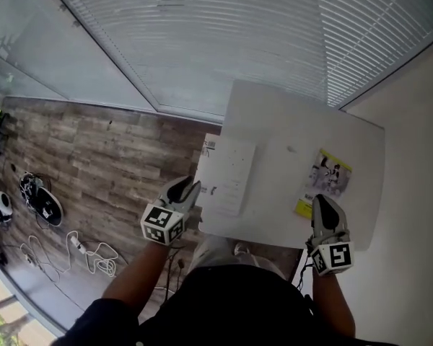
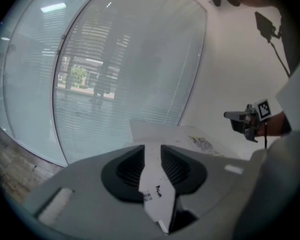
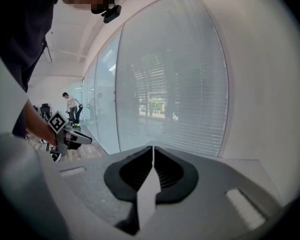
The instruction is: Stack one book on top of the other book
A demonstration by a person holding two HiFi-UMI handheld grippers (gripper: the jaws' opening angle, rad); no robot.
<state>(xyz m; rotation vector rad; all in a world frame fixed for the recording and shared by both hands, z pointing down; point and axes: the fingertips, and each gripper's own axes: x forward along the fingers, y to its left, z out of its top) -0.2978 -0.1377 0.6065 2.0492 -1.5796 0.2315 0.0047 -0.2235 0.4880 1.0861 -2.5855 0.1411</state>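
Observation:
A white book lies at the left edge of the white table. A book with a yellow and photo cover lies near the right side. My left gripper hovers at the white book's near left corner with its jaws a little apart. In the left gripper view the book's printed surface shows through the gap in that gripper, not pinched. My right gripper is at the yellow book's near edge. Its tips meet, with nothing visibly held.
Wooden floor lies left of the table, with cables and dark devices on it. Slatted blinds run along the far side and a plain wall stands at the right. A person stands far off.

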